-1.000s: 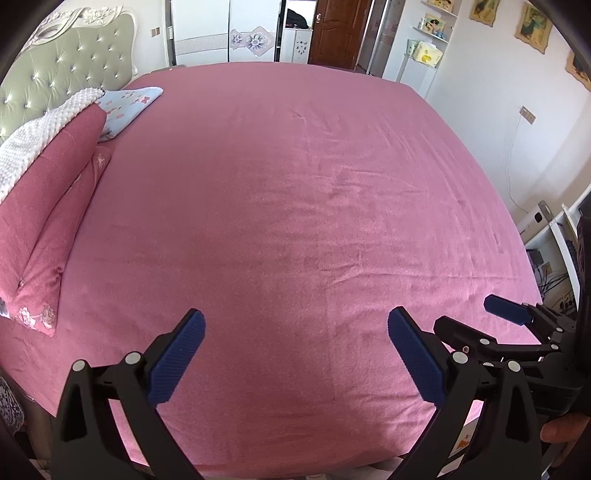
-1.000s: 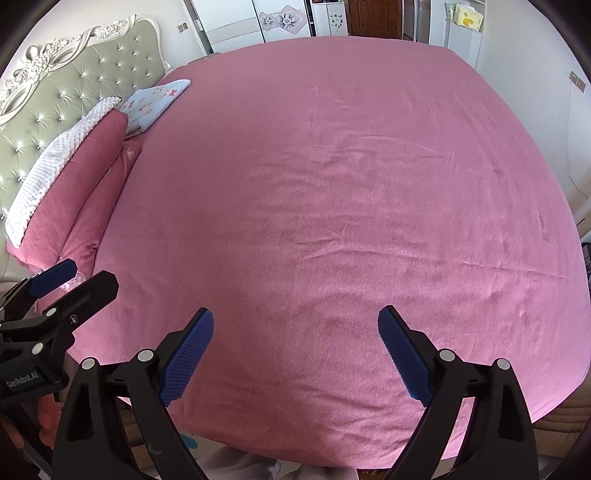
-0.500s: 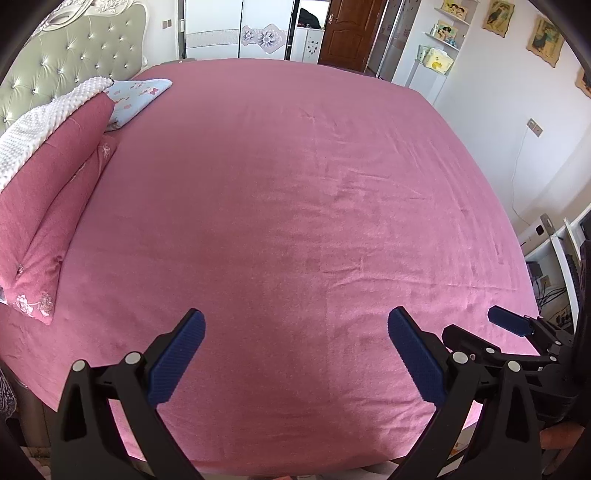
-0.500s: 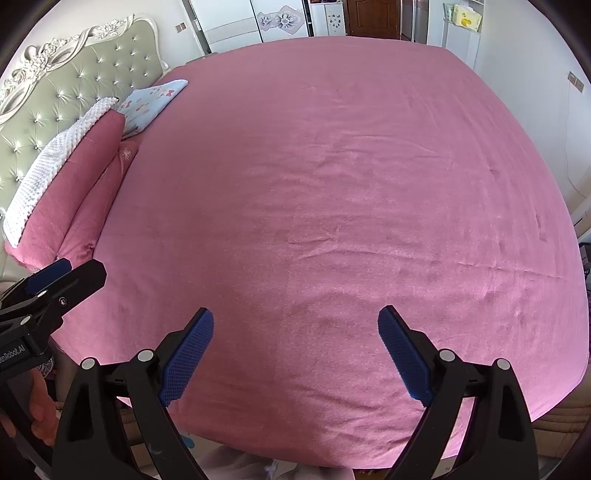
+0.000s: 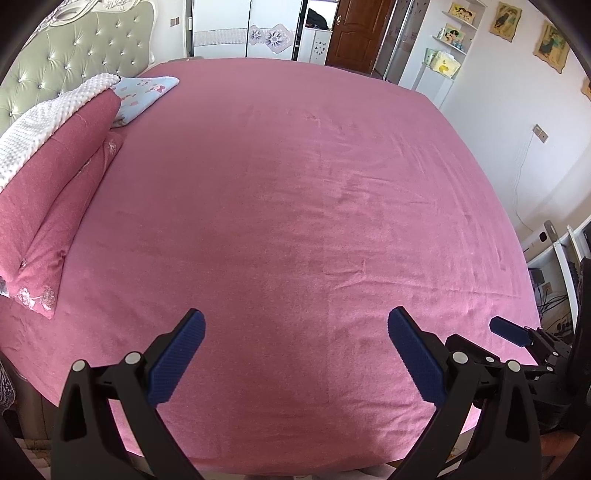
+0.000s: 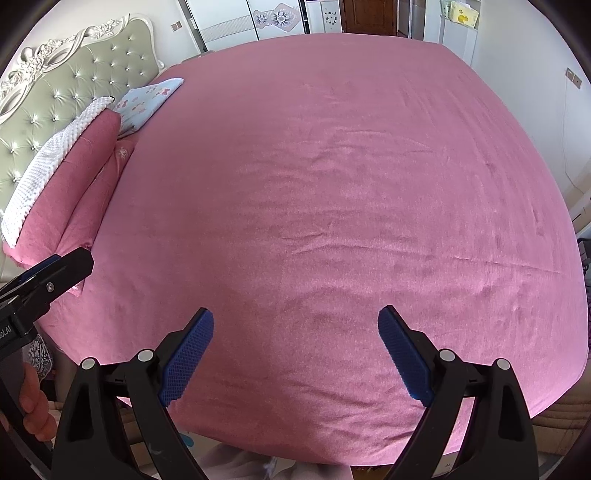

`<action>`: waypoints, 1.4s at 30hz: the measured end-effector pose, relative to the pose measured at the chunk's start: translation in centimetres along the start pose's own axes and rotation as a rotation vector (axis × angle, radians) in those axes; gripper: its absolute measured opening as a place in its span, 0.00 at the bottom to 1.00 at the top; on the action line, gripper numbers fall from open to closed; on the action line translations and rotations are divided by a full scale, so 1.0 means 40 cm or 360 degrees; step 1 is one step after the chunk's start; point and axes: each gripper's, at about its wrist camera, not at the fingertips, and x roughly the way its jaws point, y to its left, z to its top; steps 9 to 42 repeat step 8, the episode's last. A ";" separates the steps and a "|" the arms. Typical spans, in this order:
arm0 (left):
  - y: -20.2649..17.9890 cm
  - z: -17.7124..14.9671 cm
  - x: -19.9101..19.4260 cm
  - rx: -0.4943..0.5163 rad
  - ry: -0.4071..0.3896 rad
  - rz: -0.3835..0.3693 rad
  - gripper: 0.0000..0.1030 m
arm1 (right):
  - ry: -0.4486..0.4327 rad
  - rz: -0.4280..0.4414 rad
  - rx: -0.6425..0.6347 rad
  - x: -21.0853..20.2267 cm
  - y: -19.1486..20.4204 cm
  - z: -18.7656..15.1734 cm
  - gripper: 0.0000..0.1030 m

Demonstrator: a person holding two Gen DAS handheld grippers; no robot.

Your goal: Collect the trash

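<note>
No trash shows in either view. A wide bed with a pink sheet point(image 5: 295, 206) fills both views; it also shows in the right wrist view point(image 6: 332, 192). My left gripper point(image 5: 295, 328) is open and empty above the bed's near edge. My right gripper point(image 6: 295, 325) is open and empty, also above the near edge. The right gripper's blue fingertip point(image 5: 508, 330) shows at the right of the left wrist view. The left gripper's black finger point(image 6: 55, 273) shows at the left of the right wrist view.
Pink pillows point(image 5: 40, 206) under a white knobbly blanket point(image 5: 44, 118) and a light blue patterned pillow point(image 5: 144, 92) lie at the left by the tufted headboard point(image 6: 66, 92). A wardrobe point(image 5: 240, 29), a brown door and white shelves stand beyond the bed. A desk with cables is at the right point(image 5: 554, 280).
Both grippers have drawn back and risen a little, so more of the far wall and headboard shows. Both have stayed open and empty.
</note>
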 end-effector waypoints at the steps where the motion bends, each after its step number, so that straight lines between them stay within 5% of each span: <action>1: -0.001 0.000 -0.002 0.0003 -0.0002 0.0003 0.96 | -0.0001 0.0002 0.0001 0.000 0.000 0.000 0.85; 42: 0.007 -0.001 -0.006 -0.0047 0.0010 -0.0022 0.96 | -0.0005 0.0009 0.0004 -0.003 -0.002 0.000 0.85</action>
